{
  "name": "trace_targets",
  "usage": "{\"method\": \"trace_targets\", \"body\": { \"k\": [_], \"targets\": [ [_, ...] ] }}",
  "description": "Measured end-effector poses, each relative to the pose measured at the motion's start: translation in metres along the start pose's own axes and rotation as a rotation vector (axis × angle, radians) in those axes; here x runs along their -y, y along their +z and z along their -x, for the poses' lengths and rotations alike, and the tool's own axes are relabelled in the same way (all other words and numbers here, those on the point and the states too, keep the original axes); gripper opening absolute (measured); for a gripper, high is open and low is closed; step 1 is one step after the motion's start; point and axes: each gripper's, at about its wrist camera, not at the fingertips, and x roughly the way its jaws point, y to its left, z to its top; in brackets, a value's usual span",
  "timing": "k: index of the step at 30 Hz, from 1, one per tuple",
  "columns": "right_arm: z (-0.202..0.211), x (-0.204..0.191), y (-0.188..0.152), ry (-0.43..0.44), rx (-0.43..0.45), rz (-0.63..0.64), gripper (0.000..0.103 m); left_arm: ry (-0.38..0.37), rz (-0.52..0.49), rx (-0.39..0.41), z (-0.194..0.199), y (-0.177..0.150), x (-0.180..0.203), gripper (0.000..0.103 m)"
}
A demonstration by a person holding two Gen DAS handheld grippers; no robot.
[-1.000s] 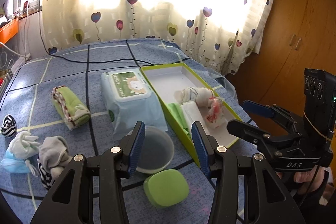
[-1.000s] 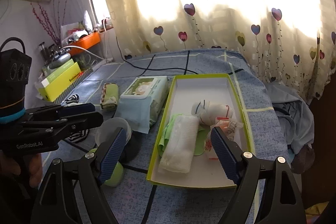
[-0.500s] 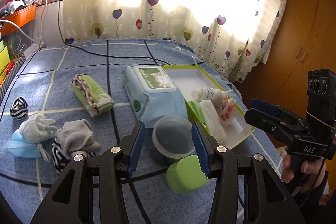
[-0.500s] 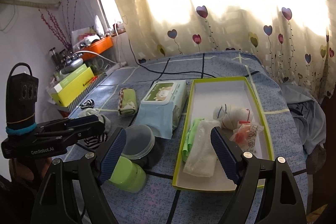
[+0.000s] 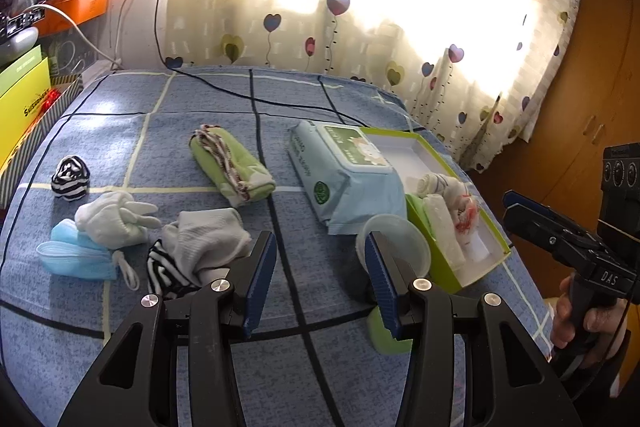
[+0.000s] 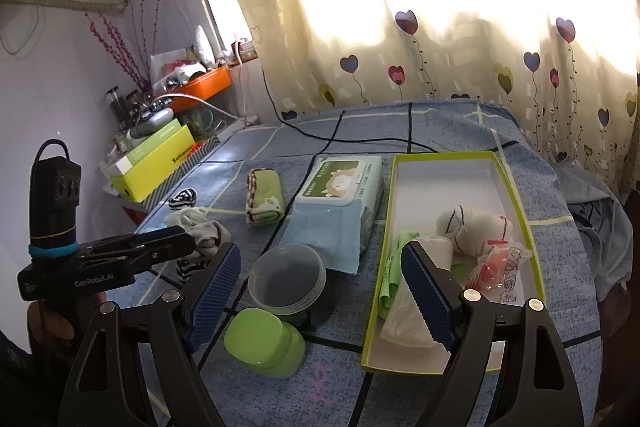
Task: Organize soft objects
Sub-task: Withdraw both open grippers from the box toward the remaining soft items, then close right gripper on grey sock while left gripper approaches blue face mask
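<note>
On the blue checked bedspread a green-rimmed box [image 5: 416, 143] [image 6: 444, 167] holds a rolled white sock [image 6: 464, 225], a white folded cloth [image 6: 404, 315], a green cloth and a red-printed packet [image 6: 500, 267]. Left of it lie a wipes pack [image 5: 352, 179] [image 6: 340, 203], a folded green cloth [image 5: 232, 167] [image 6: 264, 199], a grey sock [image 5: 208, 239], a white sock [image 5: 112, 219], a blue face mask [image 5: 72, 255] and a striped sock ball [image 5: 70, 177]. My left gripper [image 5: 320, 275] hangs open above the bedspread, right of the grey sock. My right gripper [image 6: 320, 291] is open and empty above the round tub [image 6: 288, 277].
A clear round tub [image 5: 396, 247] and a green lidded container [image 6: 264, 343] sit near the front edge. A black cable [image 5: 248, 95] crosses the far bedspread. A yellow box [image 6: 152, 163] and cluttered shelf stand at the left; a wooden wardrobe [image 5: 592, 107] stands at the right.
The left gripper has swung left, from over the round tub and box toward the pile of socks. The right gripper has drifted slightly left. Both have stayed open and empty.
</note>
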Motion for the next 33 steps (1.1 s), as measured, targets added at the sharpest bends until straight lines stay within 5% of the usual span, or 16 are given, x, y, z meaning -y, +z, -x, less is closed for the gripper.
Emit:
{"method": "trace_targets", "body": {
  "k": [33],
  "targets": [
    [-0.094, -0.115, 0.022, 0.110, -0.158, 0.209, 0.083, 0.190, 0.264, 0.059, 0.037, -0.016, -0.135, 0.047]
  ]
}}
